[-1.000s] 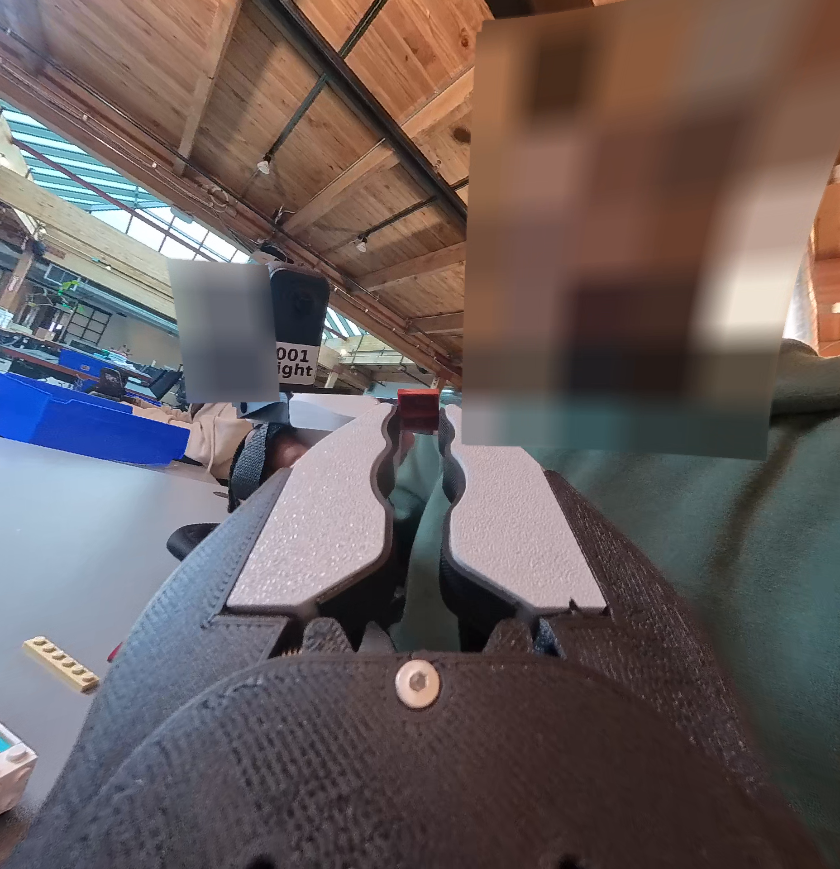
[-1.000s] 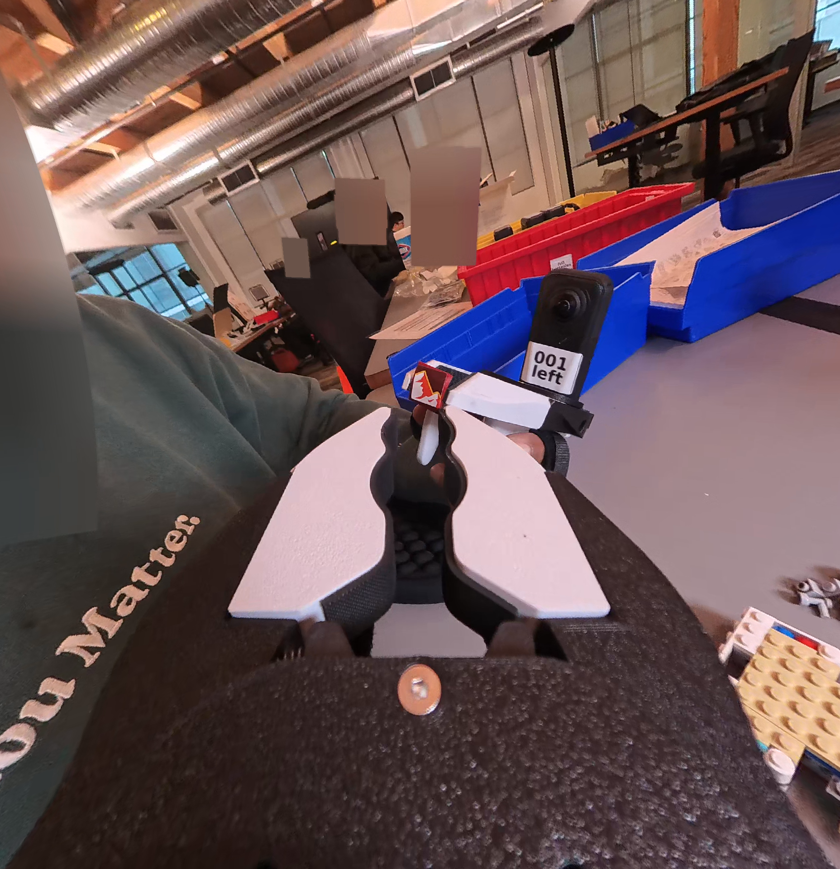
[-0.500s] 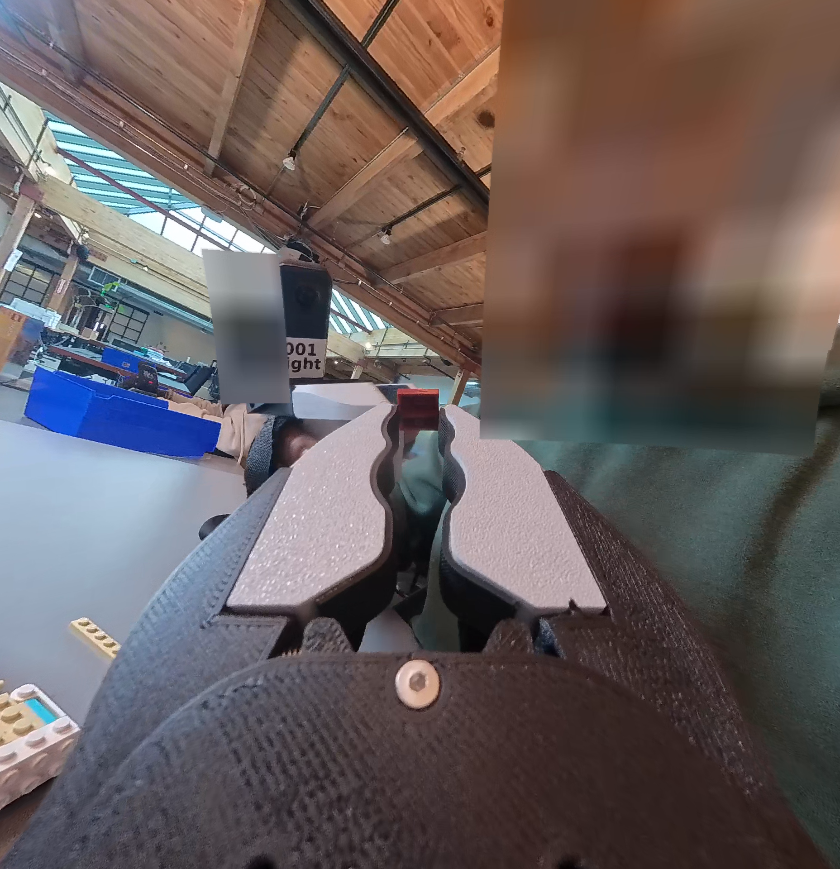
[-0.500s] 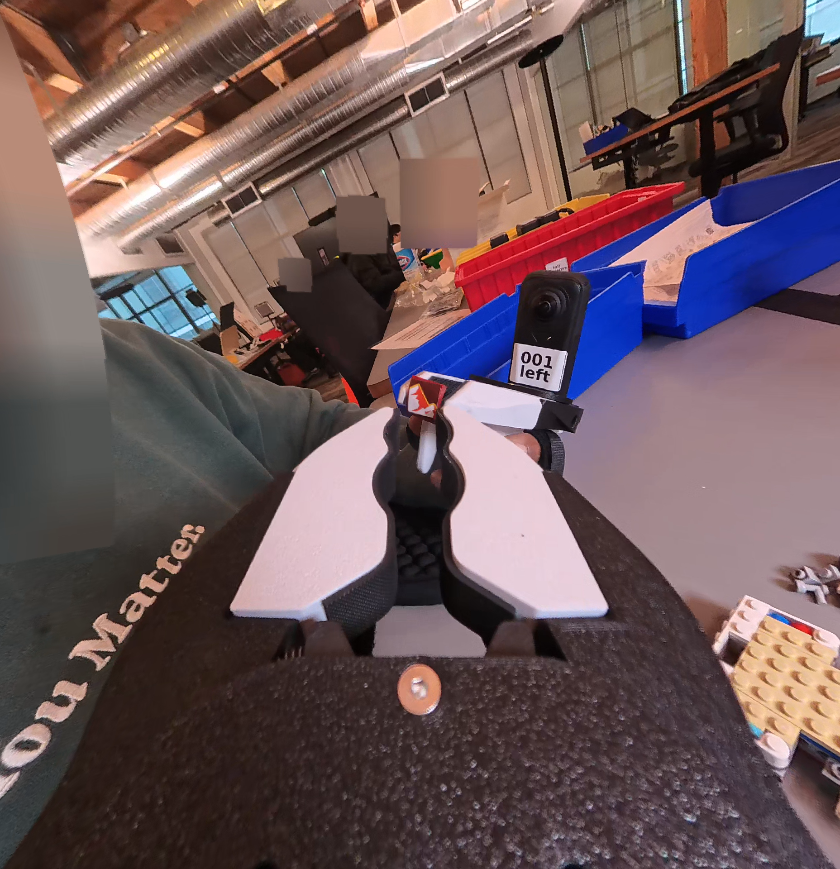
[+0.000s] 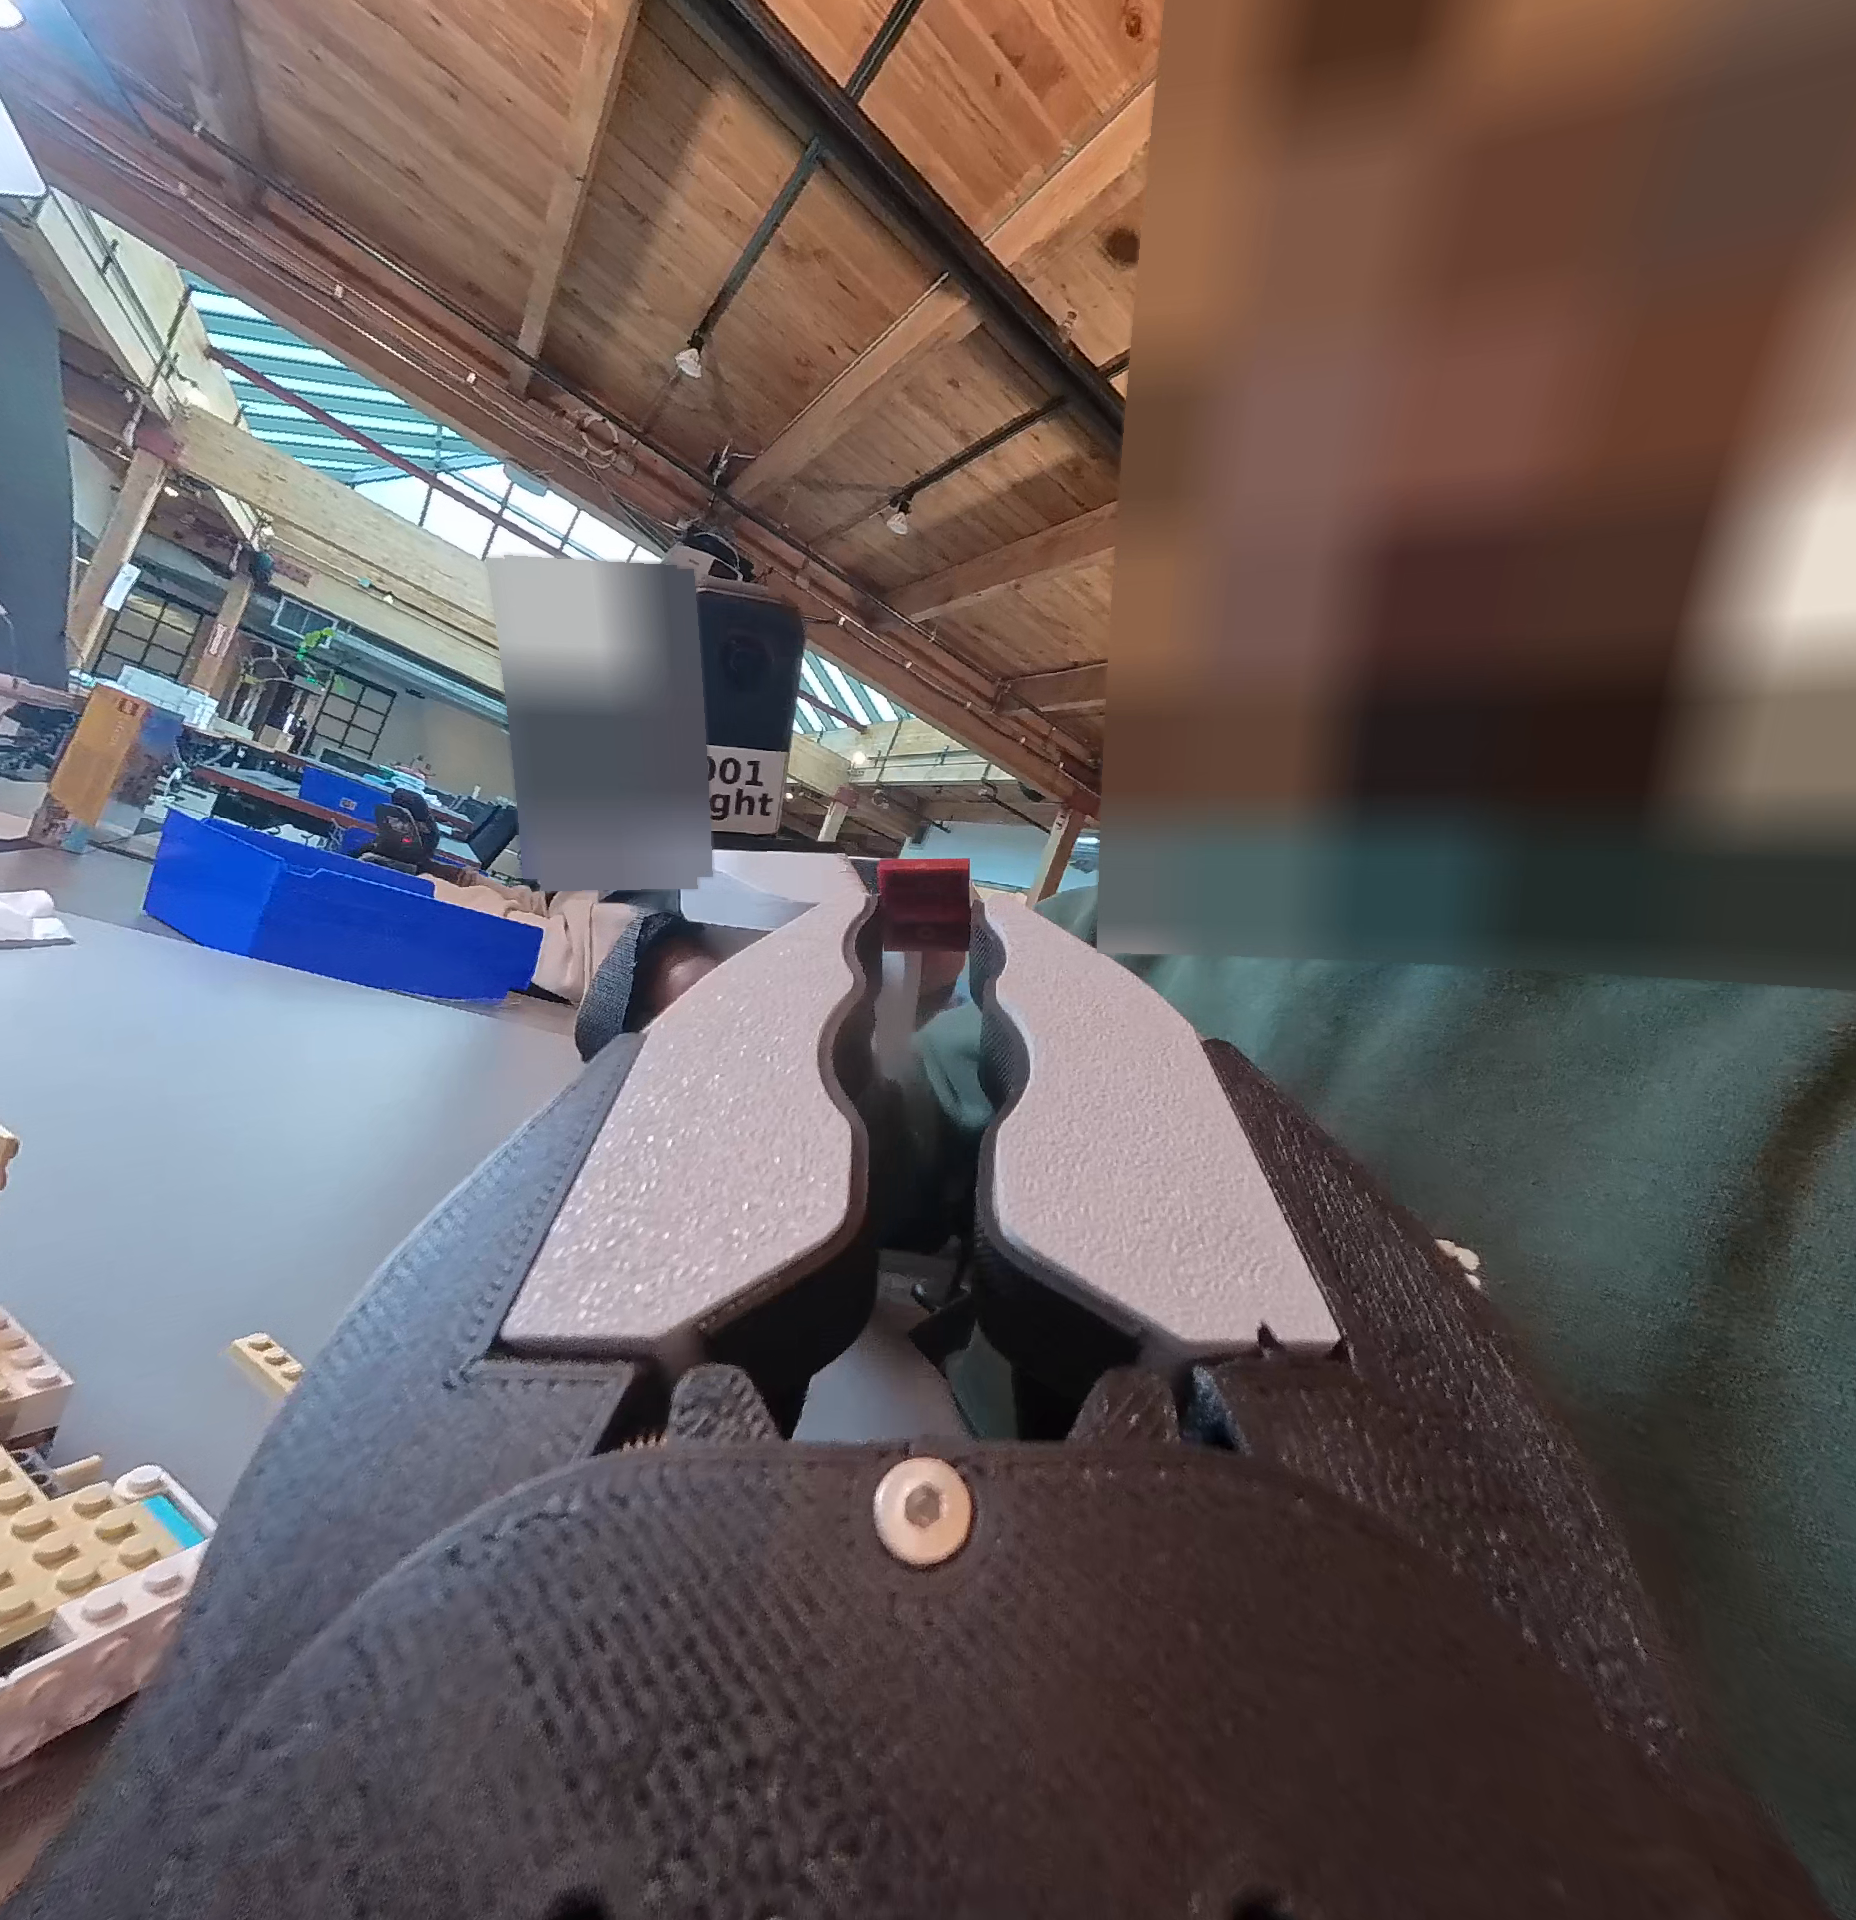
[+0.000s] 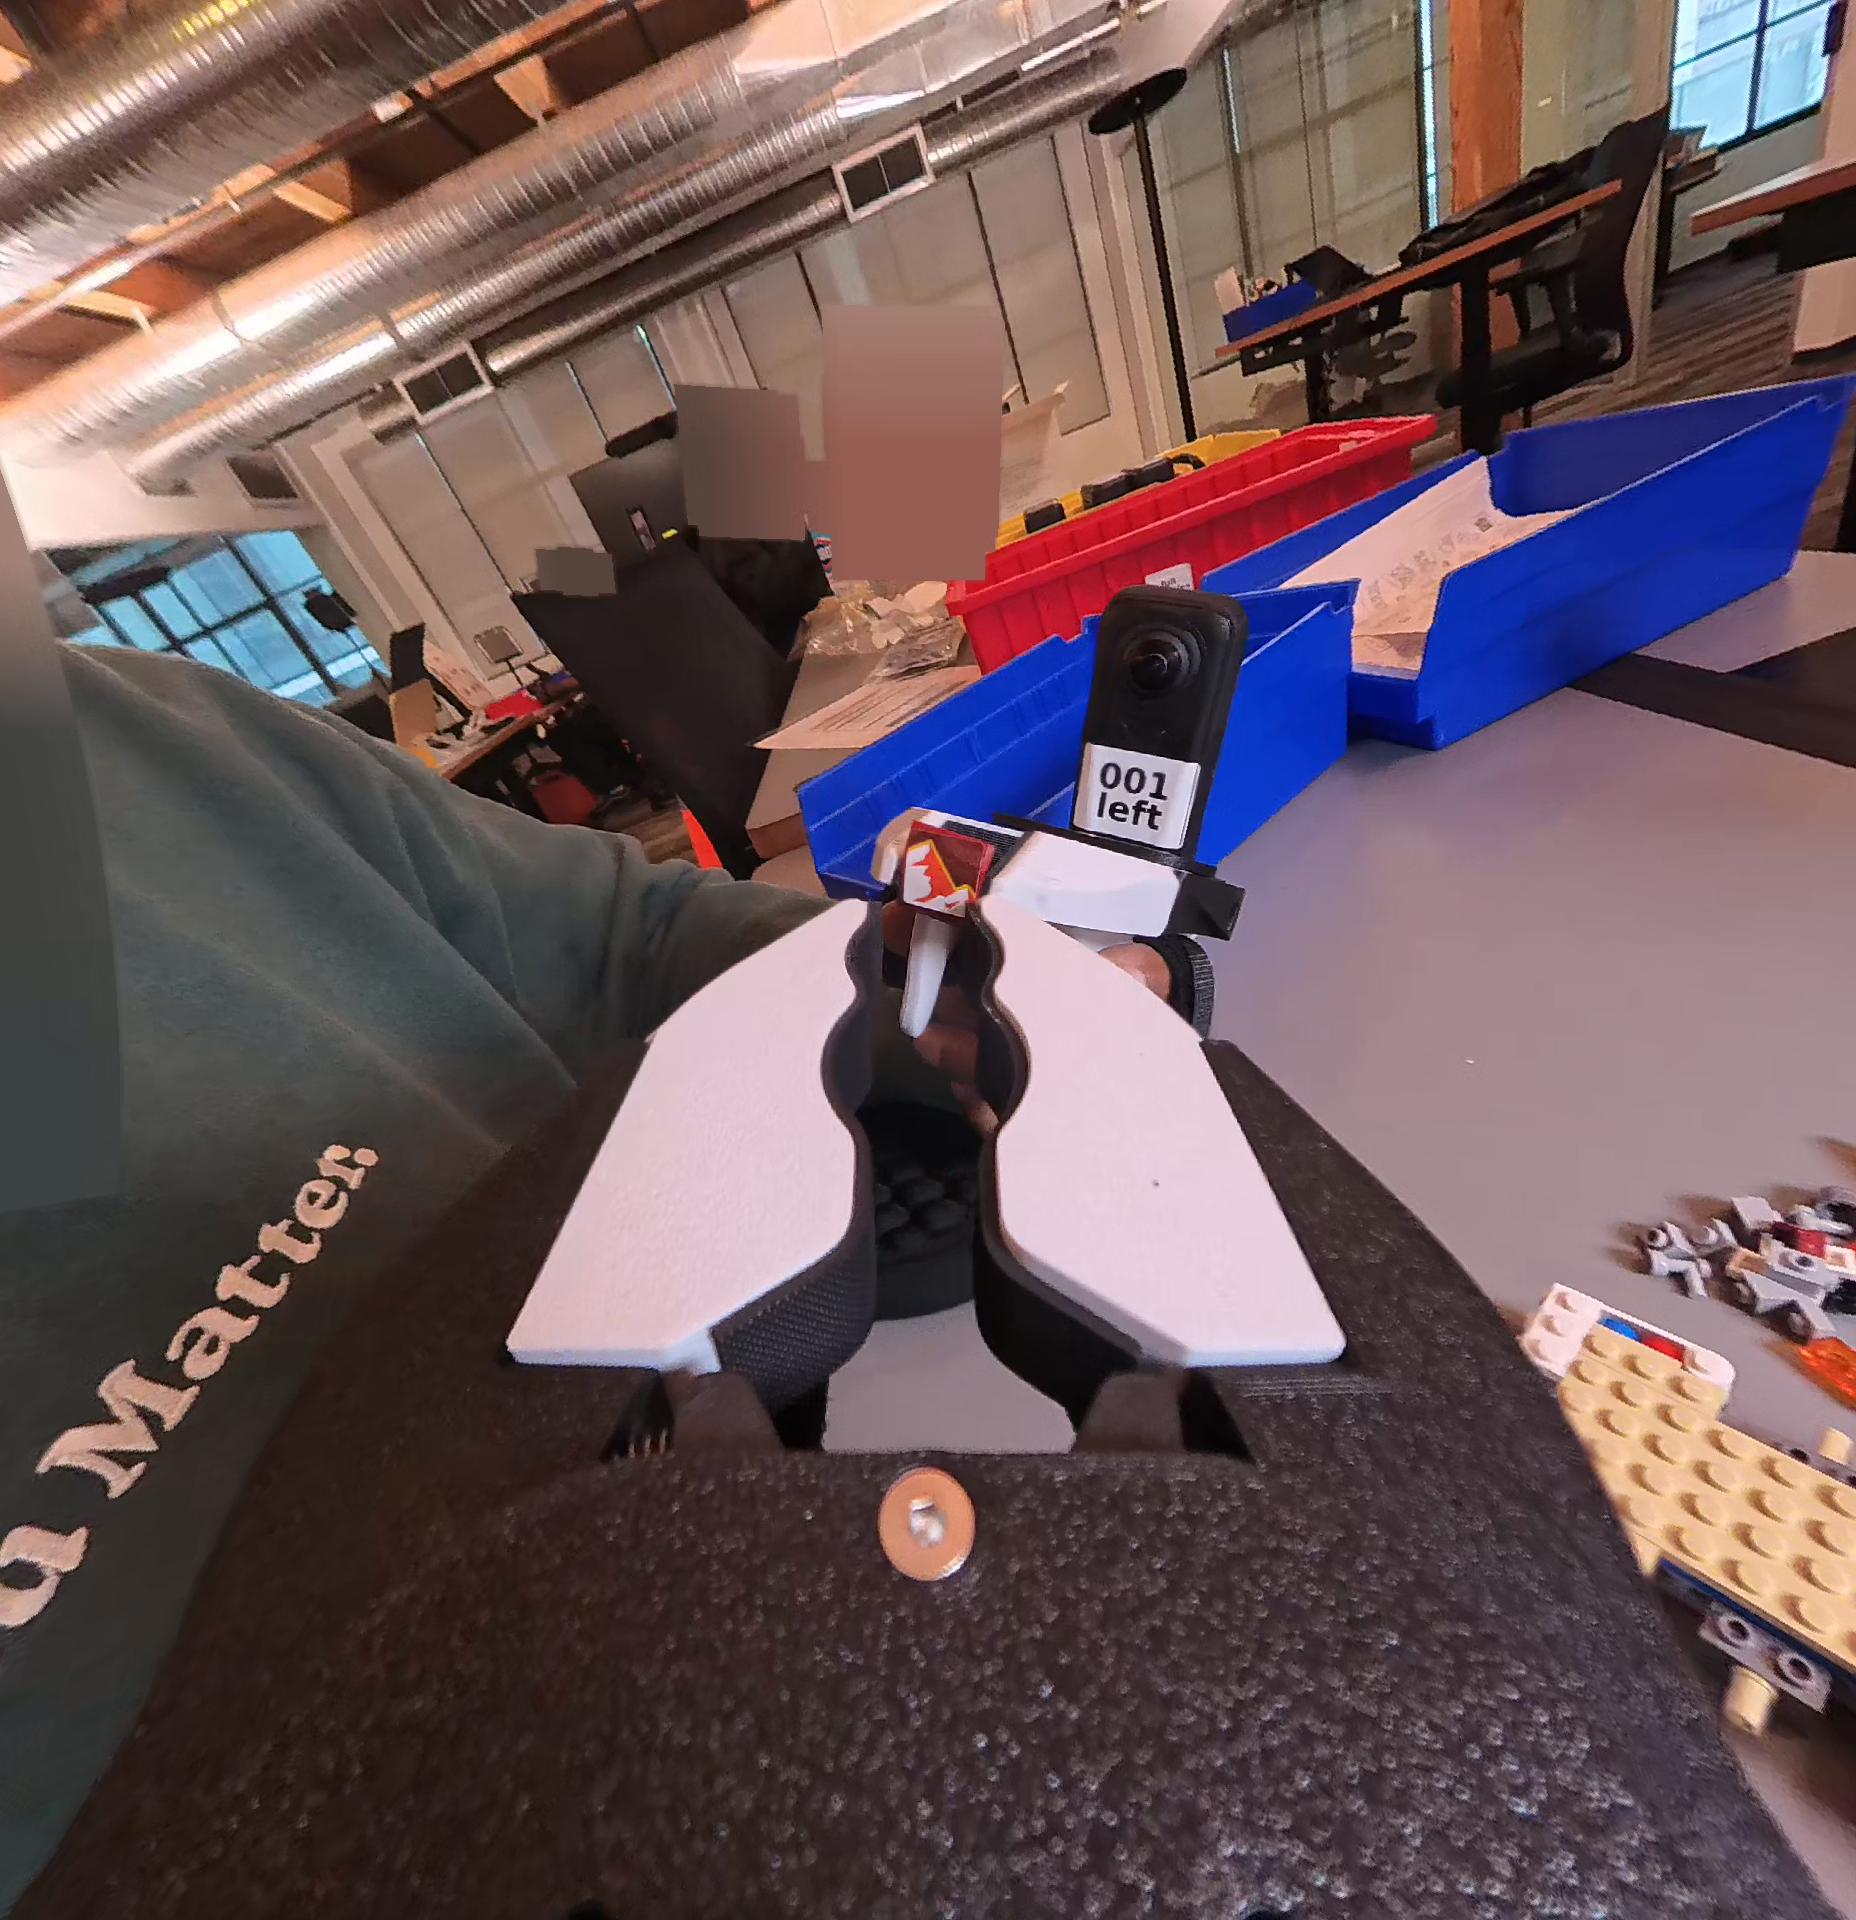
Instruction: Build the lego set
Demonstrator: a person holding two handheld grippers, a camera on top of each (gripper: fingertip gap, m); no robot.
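Both grippers are held up in front of a person's green sweatshirt, tips meeting. My left gripper is shut on a small red brick. In the right wrist view that red piece shows a white and orange printed face, pinched by the left gripper's white fingers. A thin white piece hangs from it between my right gripper's fingertips; my right gripper is shut around it. The tan-plated build lies on the grey table, also in the left wrist view.
Loose small grey and red pieces and orange clear pieces lie beyond the build. A small tan plate lies alone. Blue bins and a red bin stand at the back, and another blue bin. Only a small space, under 4 cm, lies between the two pairs of fingers. The tan-plated build is about equally far from each gripper, around 20 cm.
Both grippers have swung together, still joined at the tips. More of the tan build and loose pieces has come into view. The grips have not changed.
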